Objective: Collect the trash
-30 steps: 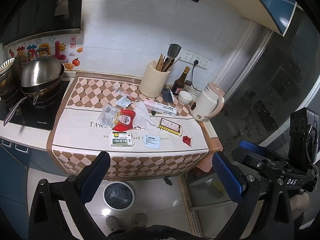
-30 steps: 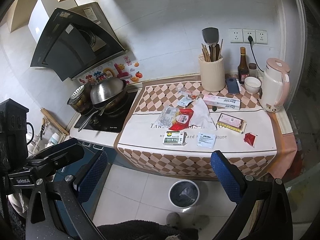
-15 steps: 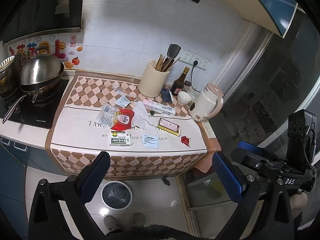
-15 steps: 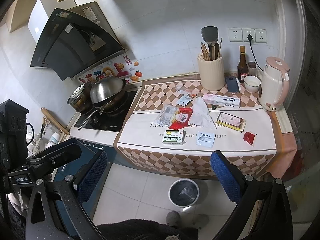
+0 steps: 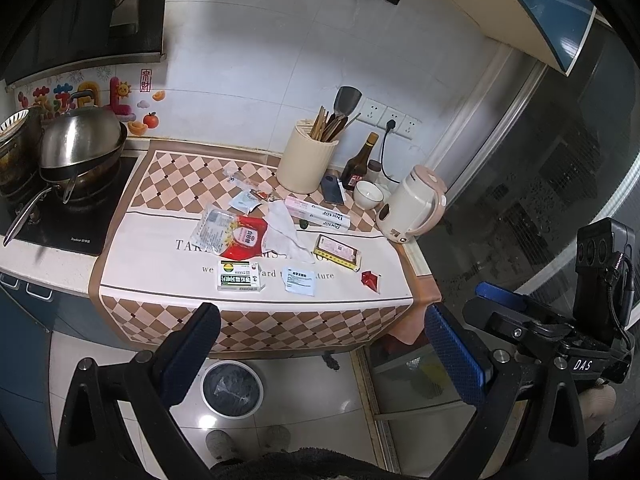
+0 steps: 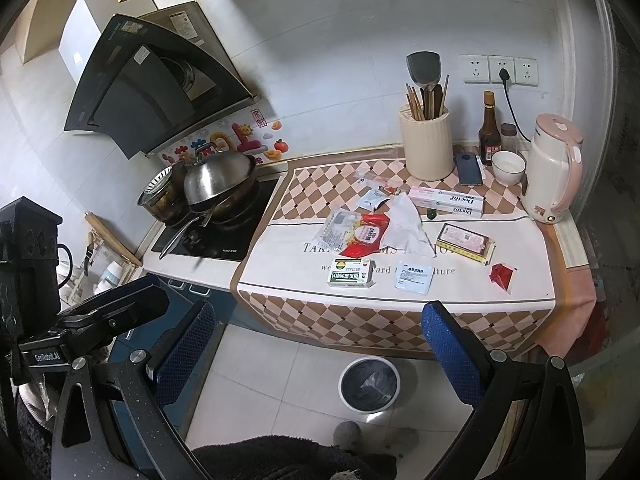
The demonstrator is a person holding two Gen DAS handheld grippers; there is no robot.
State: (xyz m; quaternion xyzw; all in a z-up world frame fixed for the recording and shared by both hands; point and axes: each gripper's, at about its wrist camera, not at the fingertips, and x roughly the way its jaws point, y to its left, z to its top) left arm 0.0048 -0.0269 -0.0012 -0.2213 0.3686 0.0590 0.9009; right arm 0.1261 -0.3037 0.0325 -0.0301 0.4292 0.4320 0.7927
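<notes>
Left tool (image 5: 320,344) and right tool (image 6: 320,340) hang wide open, holding nothing. Ahead, wrappers litter the checkered-cloth desk (image 6: 400,316); a round white bin (image 6: 369,385) stands below.

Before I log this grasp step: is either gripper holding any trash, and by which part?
Nothing is held. The left gripper and right gripper both have open jaws, short of the counter; the red wrapper lies untouched.
</notes>
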